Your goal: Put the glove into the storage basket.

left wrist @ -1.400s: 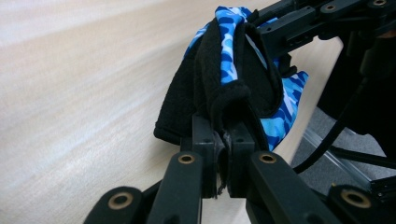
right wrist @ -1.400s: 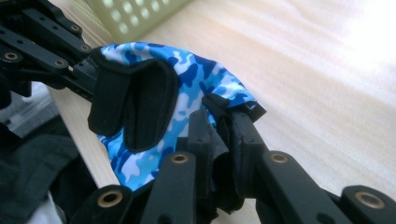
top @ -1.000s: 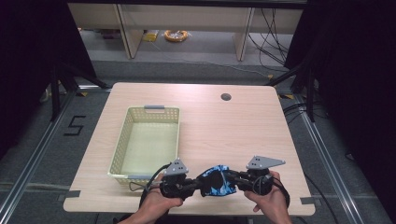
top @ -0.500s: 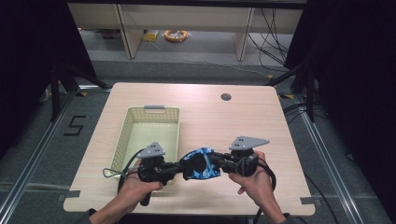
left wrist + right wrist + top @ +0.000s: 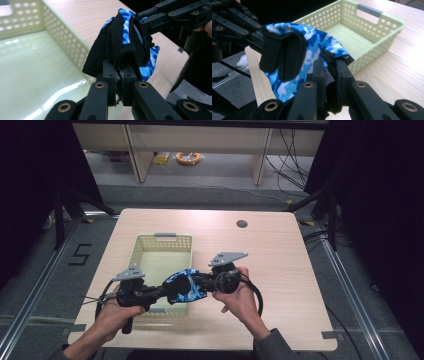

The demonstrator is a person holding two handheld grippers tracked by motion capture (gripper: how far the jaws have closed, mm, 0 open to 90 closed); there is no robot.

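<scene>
Glove [image 5: 184,286] carried over basket [image 5: 165,242]; both fingers pinching it.

- Two hand-held grippers of black linked bars, the left gripper [image 5: 167,291] and the right gripper [image 5: 197,281], each topped with a grey three-cornered plate.
- Brass-coloured rivets stud the jaw links.
- Black cables trail from both.
- A dark grey sleeve [image 5: 272,346] covers the right forearm.
</scene>
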